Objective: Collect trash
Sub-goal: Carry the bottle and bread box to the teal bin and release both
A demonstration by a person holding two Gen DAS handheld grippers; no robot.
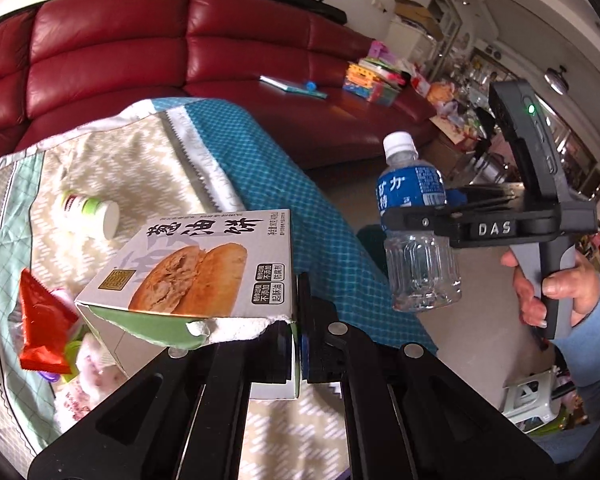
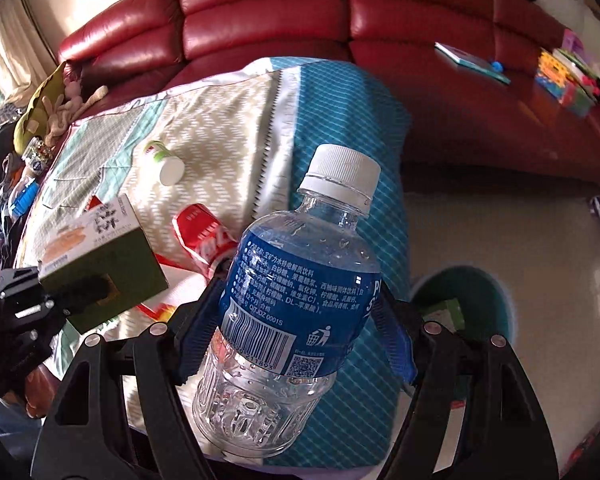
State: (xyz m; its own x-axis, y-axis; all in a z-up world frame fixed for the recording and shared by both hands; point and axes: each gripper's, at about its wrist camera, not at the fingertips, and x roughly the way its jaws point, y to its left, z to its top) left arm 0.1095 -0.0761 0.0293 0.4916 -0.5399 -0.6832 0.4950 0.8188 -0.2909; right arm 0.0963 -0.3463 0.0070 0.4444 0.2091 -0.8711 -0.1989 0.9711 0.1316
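My left gripper [image 1: 298,336] is shut on the torn edge of a flat pastry box [image 1: 196,268] and holds it above the cloth-covered table [image 1: 148,160]. The box also shows in the right wrist view [image 2: 100,252], with the left gripper [image 2: 60,296] on it. My right gripper [image 2: 296,320] is shut on an empty clear bottle [image 2: 296,300] with a blue label and white cap, held over the table's right edge. In the left wrist view the bottle [image 1: 418,232] hangs in the right gripper [image 1: 412,216] above the floor. A dark green bin [image 2: 464,308] stands on the floor below.
On the table lie a small white-and-green pill bottle [image 1: 90,212], a red snack wrapper [image 1: 44,320] and a crushed red cola can [image 2: 204,236]. A red leather sofa [image 1: 180,40] runs behind, with toys and books [image 1: 374,76] on its seat.
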